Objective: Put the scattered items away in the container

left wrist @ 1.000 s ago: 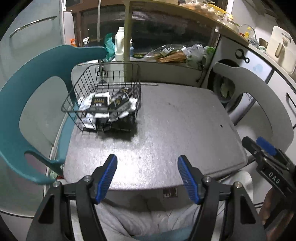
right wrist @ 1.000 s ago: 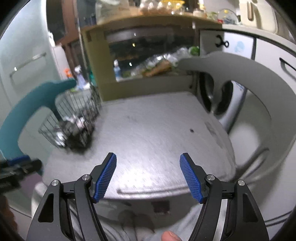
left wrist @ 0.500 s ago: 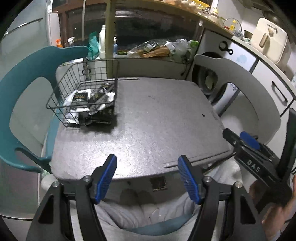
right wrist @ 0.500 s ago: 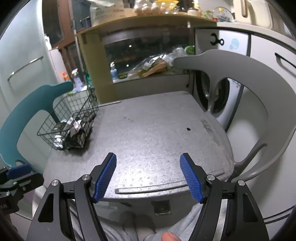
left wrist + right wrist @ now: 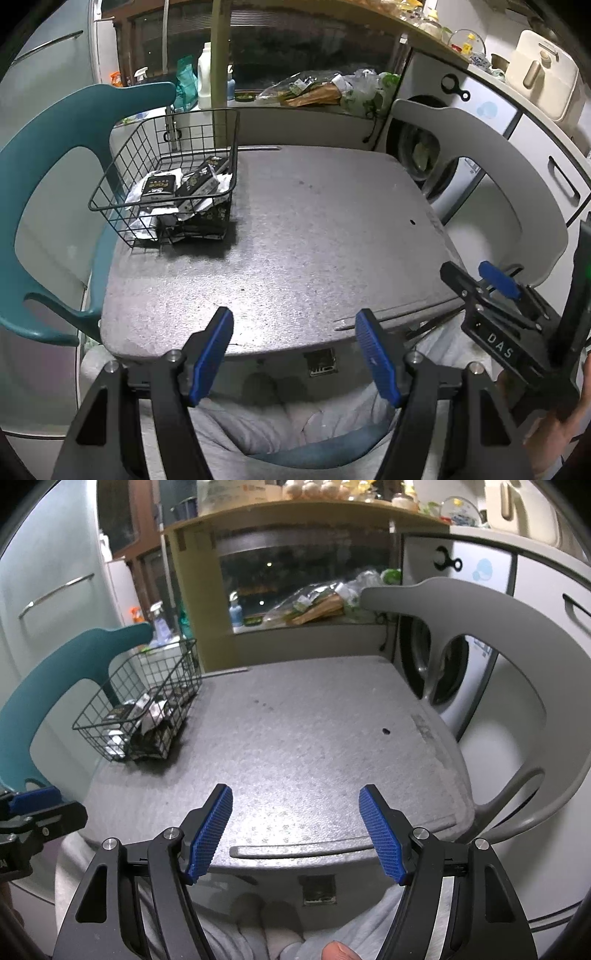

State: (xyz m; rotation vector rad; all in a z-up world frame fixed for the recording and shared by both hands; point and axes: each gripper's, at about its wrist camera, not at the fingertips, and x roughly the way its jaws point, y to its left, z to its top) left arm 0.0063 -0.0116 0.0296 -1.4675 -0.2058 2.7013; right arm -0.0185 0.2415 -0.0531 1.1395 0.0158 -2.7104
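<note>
A black wire basket (image 5: 110,182) (image 5: 92,716) stands at the far left of the grey table (image 5: 314,240) (image 5: 314,746). Several black and white packets (image 5: 177,188) (image 5: 144,716) lie piled inside it. My left gripper (image 5: 295,354) hovers open over the table's near edge, nothing between its blue pads. My right gripper (image 5: 297,834) is also open and empty above the near edge; it shows from the side in the left wrist view (image 5: 495,291). The left gripper's tip (image 5: 33,805) appears at the left rim of the right wrist view.
A teal chair (image 5: 48,173) (image 5: 55,672) stands behind the basket at the left and a grey chair (image 5: 498,173) (image 5: 517,672) at the right. A shelf with bags and bottles (image 5: 314,92) runs behind the table. The person's grey-clad lap (image 5: 295,424) lies below the near edge.
The left wrist view has drawn back and swung right, so the basket sits farther off and the right gripper shows more fully. The right view sharpened and barely shifted. Both jaws kept their width.
</note>
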